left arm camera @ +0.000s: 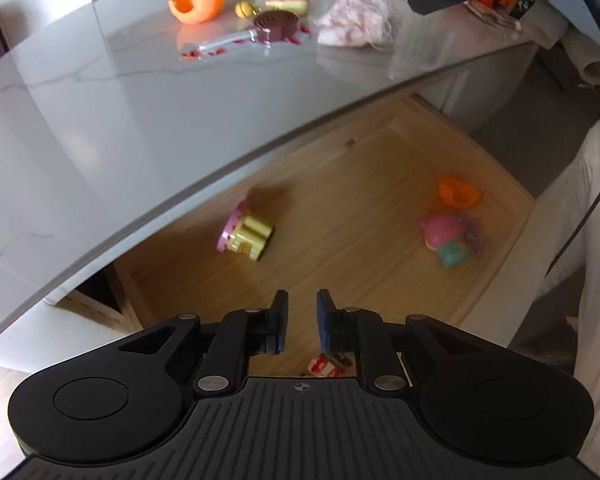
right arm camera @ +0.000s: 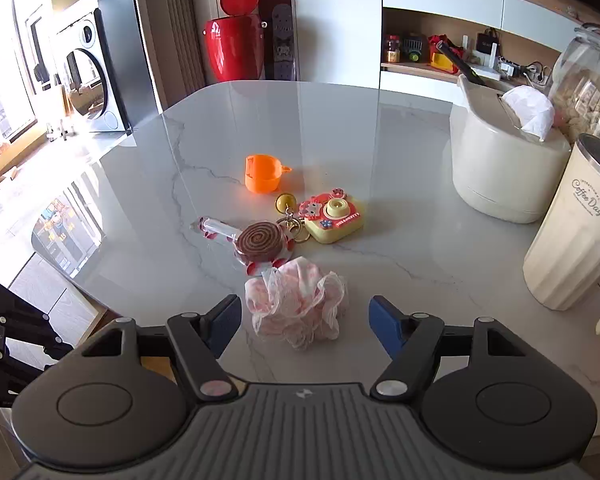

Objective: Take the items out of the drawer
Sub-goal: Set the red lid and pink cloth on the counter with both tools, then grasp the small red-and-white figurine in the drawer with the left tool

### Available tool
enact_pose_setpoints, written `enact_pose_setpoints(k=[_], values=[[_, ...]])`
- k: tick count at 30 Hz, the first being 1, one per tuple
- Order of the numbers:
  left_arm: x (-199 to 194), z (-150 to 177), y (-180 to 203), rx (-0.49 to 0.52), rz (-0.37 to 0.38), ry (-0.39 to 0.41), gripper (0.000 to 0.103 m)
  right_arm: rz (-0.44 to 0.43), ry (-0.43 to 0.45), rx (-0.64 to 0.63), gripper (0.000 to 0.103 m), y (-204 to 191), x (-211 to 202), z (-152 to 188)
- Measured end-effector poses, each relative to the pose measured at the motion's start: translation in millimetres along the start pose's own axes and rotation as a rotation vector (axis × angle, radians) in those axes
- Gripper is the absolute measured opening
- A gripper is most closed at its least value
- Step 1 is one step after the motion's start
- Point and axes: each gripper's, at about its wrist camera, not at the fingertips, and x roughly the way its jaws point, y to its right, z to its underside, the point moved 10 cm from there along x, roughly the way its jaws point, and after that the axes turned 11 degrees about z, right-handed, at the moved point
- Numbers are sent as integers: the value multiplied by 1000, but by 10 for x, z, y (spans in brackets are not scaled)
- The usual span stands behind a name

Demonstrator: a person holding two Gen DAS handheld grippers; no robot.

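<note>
The wooden drawer (left arm camera: 380, 148) stands pulled out under the grey marble tabletop (left arm camera: 120, 120). Inside lie a yellow-and-pink toy (left arm camera: 246, 232), a small orange cup (left arm camera: 458, 192), a pink-and-teal toy (left arm camera: 448, 236) and a red-and-white item (left arm camera: 328, 366). My left gripper (left arm camera: 302, 312) hangs over the drawer's near part, jaws a narrow gap apart with nothing between them. My right gripper (right arm camera: 305, 306) is open wide over the tabletop; a pink mesh bundle (right arm camera: 296, 304) lies on the marble between its fingers, untouched. An orange cup (right arm camera: 262, 172), a lollipop toy (right arm camera: 260, 242) and a toy camera keychain (right arm camera: 332, 216) lie behind it.
A cream tissue holder (right arm camera: 500, 176), a cream coffee canister (right arm camera: 576, 232) and a glass jar (right arm camera: 588, 80) stand at the table's right. A person's leg in light trousers (left arm camera: 588, 220) is right of the drawer. A red bin (right arm camera: 234, 44) stands beyond the table.
</note>
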Motion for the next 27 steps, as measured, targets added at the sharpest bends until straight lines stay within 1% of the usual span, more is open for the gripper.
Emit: enact_pose_setpoints(k=[2, 4, 5, 7, 11, 13, 14, 17, 19, 20, 21, 22, 23, 25, 27], values=[[77, 57, 26, 17, 17, -67, 16, -12, -3, 0, 76, 8, -93, 81], [181, 128, 52, 23, 53, -153, 17, -38, -20, 12, 84, 15, -182, 202], [247, 167, 54, 30, 68, -204, 16, -53, -35, 17, 84, 10, -217, 279], [360, 221, 68, 62, 80, -277, 16, -80, -74, 17, 84, -19, -256, 461], [579, 332, 111, 225, 83, -460, 17, -98, -137, 6, 84, -39, -258, 834], [663, 393, 120, 270, 98, -540, 17, -109, -170, 26, 85, -11, -231, 995], [708, 414, 118, 282, 103, -565, 17, -114, -185, 39, 85, 10, -206, 1056], [858, 485, 121, 300, 122, -629, 16, -120, -215, 75, 85, 88, -134, 1191], [951, 526, 128, 309, 126, -659, 16, -129, -234, 101, 85, 126, -81, 1257], [997, 539, 117, 313, 116, -668, 18, -135, -242, 109, 85, 132, -63, 1276], [1039, 554, 106, 317, 107, -679, 23, -139, -247, 112, 85, 138, -50, 1290], [1084, 575, 97, 320, 99, -690, 31, -140, -248, 112, 86, 140, -45, 1292], [1133, 600, 86, 321, 91, -701, 32, -142, -246, 111, 87, 144, -44, 1292], [1185, 577, 46, 294, 92, -688, 34, -145, -244, 119, 91, 157, -41, 1289], [1232, 551, -29, 267, 65, -663, 33, -143, -250, 131, 91, 180, -19, 1291]])
